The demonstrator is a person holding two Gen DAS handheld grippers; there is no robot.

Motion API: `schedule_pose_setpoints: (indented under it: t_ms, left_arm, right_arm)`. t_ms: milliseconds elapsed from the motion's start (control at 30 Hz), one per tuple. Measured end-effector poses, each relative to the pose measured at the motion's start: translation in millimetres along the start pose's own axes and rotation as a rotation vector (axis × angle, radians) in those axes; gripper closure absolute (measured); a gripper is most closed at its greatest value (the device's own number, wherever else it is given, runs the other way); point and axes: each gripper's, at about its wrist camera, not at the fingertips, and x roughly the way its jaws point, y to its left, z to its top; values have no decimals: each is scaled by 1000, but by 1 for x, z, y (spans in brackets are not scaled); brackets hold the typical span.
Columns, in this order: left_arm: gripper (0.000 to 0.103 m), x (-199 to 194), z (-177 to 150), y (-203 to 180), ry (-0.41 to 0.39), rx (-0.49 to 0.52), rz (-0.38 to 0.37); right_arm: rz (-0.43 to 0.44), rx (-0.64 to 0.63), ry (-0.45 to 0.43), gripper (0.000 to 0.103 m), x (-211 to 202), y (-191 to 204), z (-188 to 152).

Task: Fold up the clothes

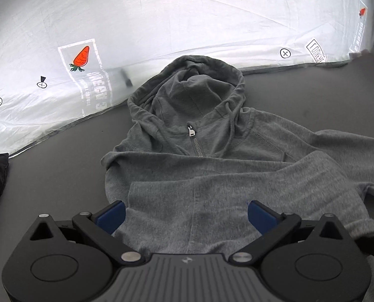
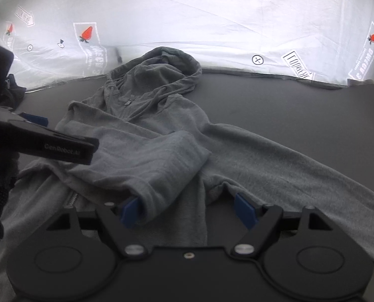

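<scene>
On dark table (image 1: 312,95) | grey zip hoodie (image 1: 194,136), one sleeve folded across | both tongs (image 1: 186,215) (image 2: 190,210) gape empty

1. Light is soft and even, brightest on the white printed sheet (image 1: 187,20) at the far side, which is nearly washed out in the right wrist view.
2. The dark worktop (image 1: 312,95) looks dim and matte, without glare.
3. The grey hoodie (image 1: 199,130) throws only faint shadows under its folds.
4. Fisheye distortion bows the sheet's far edge; the corners fall to black.
5. The left wrist view is sharp; the right wrist view is slightly soft.
</scene>
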Motion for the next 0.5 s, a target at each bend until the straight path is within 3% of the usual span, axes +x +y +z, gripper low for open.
schedule_pose_setpoints:
  t_ms: [100,233,267,367,467,500]
  left_arm:
    - [1,11,-3,16,22,-36,27]
    - [1,28,-7,40,62,-88,67]
    - [1,33,-9,46,77,-102,76]
    - [1,42,-16,60,101,-129,91]
    - [0,46,-23,72,98,-159,86]
    - [0,46,-25,76,93,-171,81]
  right_arm:
    - [136,76,6,23,-5,-11,3]
    - [223,279,-7,20,7,-33,15]
    - [237,325,-8,21,11,-38,19]
    - [150,368,13,22,38,-49,29]
    - [100,337,77,40,67,-47,38]
    - [100,312,97,57,73,-42,41]
